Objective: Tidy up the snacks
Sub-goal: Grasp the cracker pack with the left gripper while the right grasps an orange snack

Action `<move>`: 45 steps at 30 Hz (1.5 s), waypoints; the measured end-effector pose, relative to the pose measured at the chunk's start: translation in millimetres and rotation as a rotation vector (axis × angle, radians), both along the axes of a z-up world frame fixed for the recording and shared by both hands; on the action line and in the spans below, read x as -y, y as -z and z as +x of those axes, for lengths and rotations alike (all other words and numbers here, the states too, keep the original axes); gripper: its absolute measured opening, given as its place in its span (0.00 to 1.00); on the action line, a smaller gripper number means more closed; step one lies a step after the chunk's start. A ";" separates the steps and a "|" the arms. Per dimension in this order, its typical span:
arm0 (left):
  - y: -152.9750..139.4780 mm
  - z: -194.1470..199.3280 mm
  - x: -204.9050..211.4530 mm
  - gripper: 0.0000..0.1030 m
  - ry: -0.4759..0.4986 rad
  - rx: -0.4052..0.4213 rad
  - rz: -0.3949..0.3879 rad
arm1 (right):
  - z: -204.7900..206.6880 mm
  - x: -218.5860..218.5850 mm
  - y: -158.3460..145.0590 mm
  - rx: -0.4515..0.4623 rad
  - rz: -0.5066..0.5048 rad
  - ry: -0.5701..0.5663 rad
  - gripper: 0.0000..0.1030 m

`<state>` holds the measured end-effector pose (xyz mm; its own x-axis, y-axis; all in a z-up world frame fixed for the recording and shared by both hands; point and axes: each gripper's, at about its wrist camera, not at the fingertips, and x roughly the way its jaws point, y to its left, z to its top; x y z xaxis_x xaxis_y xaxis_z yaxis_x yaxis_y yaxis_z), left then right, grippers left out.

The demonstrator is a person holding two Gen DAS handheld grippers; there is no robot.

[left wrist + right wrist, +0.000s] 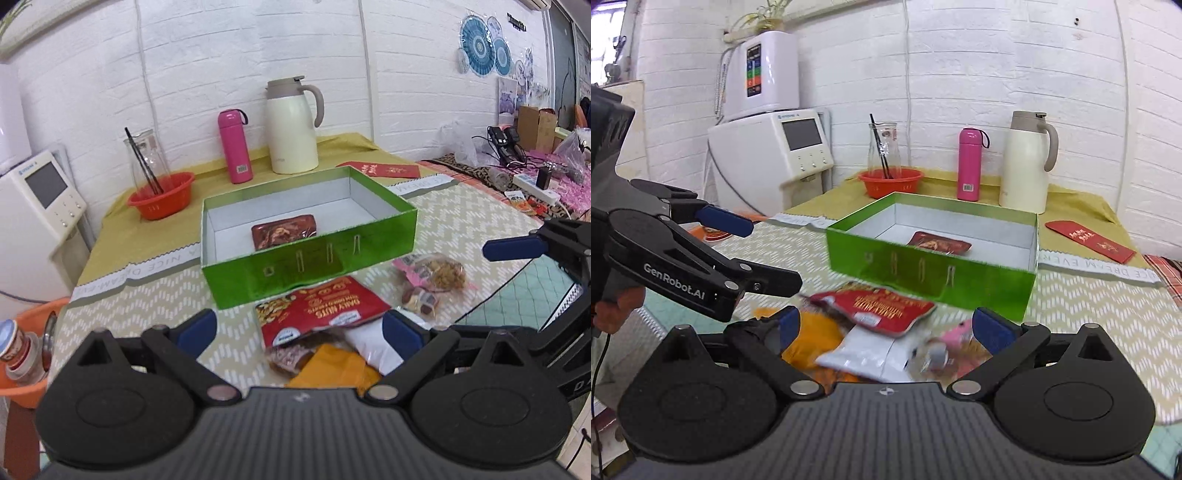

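A green box stands open on the table with one brown snack pack inside. In front of it lies a pile of snacks: a red nuts bag, an orange pack, a white pack and clear bags of nuts. My left gripper is open and empty above the pile. My right gripper is open and empty above the pile; one blue pad of it shows in the left wrist view.
At the back stand a cream thermos jug, a pink bottle, a red bowl with a glass carafe, and a red envelope. A white appliance stands left of the table.
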<state>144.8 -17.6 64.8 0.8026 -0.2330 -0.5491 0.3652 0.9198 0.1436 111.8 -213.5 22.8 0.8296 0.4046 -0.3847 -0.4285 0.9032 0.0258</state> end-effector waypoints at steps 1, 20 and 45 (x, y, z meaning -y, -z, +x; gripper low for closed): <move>3.1 -8.0 -2.0 0.92 -0.009 0.006 0.007 | -8.1 0.5 2.8 0.003 0.004 -0.003 1.00; 72.2 -72.8 -72.2 0.92 -0.216 -0.196 -0.269 | -33.9 -39.5 44.0 0.022 -0.044 -0.062 1.00; 62.0 -14.9 -40.4 0.92 -0.076 -0.202 -0.246 | -30.5 -33.3 70.4 -0.019 -0.099 -0.035 0.98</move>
